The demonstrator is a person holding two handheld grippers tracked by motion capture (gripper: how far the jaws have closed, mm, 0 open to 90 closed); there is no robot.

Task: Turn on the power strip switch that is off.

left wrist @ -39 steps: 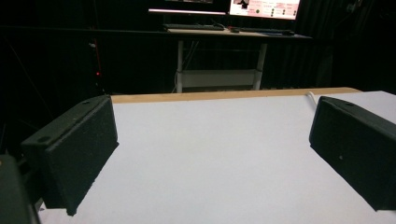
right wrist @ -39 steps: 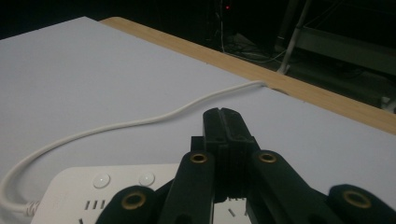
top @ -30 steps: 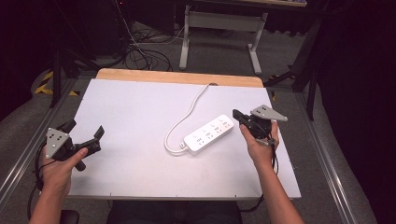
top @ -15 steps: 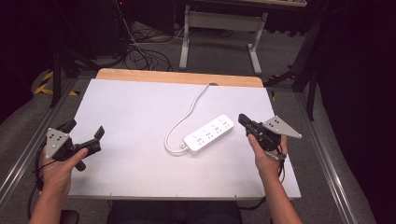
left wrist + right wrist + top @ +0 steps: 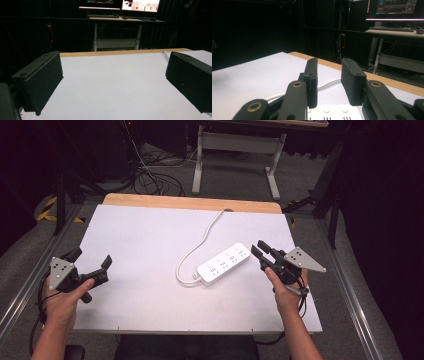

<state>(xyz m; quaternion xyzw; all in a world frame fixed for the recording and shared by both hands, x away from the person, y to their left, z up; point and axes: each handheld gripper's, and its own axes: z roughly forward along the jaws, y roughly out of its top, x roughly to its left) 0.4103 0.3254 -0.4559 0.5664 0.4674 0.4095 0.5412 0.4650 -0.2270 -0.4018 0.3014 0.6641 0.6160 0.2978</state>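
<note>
- Approaching the power strip (image 5: 223, 265), which lies mid-table, the right gripper (image 5: 264, 253) sits just beside its right end, jaws narrowly parted, holding nothing.
- Left gripper (image 5: 91, 265): wide apart, empty, well clear.
- Recommended: centre jaws across the strip's width before squeezing.

White-topped table (image 5: 150, 240) with wooden strip along the 12 o'clock edge carries a white power strip (image 5: 223, 264) right of centre, its cord (image 5: 202, 242) running toward 12.
</note>
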